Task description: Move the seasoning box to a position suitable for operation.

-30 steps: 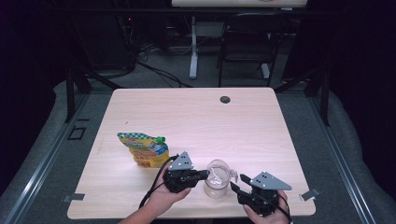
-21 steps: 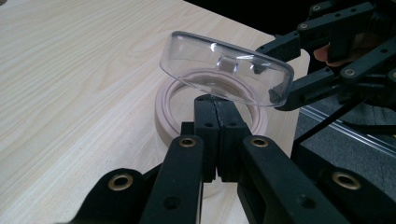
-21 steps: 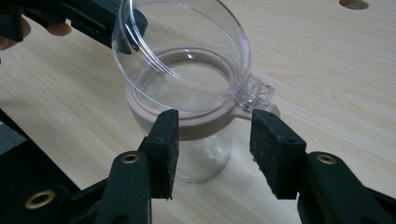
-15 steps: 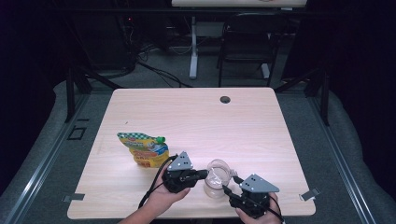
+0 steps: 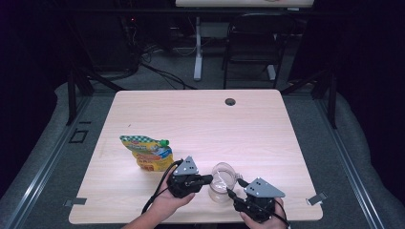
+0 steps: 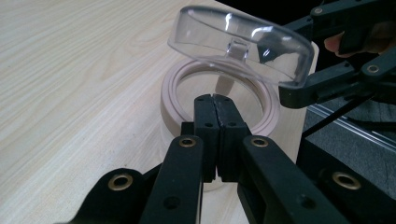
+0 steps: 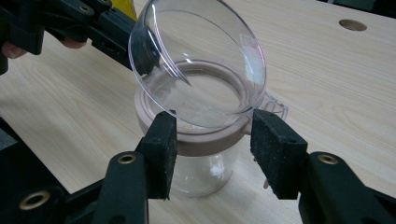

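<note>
A clear glass jar [image 5: 220, 191] with a pinkish rim ring [image 6: 170, 91] stands near the table's front edge. Its clear lid [image 7: 196, 60] is raised and tilted above the mouth. My right gripper [image 7: 212, 128] has its pads on either side of the lid's lower edge and is shut on it; in the high view this right gripper [image 5: 235, 188] sits just right of the jar. My left gripper [image 6: 215, 100] is shut with nothing between its jaws, and its tips rest against the near side of the rim. In the high view the left gripper [image 5: 209, 179] comes in from the jar's left.
A yellow and green pouch [image 5: 145, 152] with a green cap lies left of the left hand. The wooden table [image 5: 200, 119] has a small round hole [image 5: 230, 101] near its far edge. A chair and a desk leg stand beyond the table.
My right gripper has moved left up to the jar, and the lid now stands tilted up off the rim. The left gripper has stayed at the jar's left side.
</note>
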Motion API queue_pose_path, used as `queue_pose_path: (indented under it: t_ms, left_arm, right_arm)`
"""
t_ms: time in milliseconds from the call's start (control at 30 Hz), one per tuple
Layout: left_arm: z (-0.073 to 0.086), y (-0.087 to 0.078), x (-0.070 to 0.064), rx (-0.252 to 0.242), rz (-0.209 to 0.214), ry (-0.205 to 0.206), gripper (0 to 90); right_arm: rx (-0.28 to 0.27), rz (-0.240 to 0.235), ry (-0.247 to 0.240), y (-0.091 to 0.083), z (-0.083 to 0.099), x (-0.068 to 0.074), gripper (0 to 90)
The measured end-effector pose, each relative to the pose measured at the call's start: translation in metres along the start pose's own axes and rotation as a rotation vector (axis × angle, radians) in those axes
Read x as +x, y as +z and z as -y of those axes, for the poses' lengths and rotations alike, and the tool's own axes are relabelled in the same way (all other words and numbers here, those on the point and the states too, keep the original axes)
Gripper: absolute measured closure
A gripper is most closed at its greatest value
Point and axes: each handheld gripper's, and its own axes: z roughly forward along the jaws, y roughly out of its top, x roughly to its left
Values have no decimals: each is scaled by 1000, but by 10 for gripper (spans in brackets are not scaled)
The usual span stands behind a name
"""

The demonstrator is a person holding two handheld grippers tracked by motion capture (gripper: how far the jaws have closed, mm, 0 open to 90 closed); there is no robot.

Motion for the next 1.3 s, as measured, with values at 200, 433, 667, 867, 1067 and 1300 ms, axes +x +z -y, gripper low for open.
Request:
queue_pose_path:
  t_ms: [200,433,667,867,1067,1300]
  left_arm:
    - [1,0,0,-3,-1,-4,892]
    - [1,0,1,-3,-1,1,896]
    - [2,0,0,-2,-2,4,896]
    - [2,0,0,-2,-3,4,896]
    - [2,0,0,-4,-5,6,896]
    - [2,0,0,-5,-8,6,896]
  right_arm:
    - [-20,-3,17,-2,0,-3,528]
    - [-36,-2,29,-5,-1,-7,557]
    - [-48,-8,47,-9,-1,-11,591]
    - [-51,-3,55,-10,1,-14,606]
    - [-47,1,96,-11,4,-21,628]
    - [-43,-11,142,-11,7,-28,686]
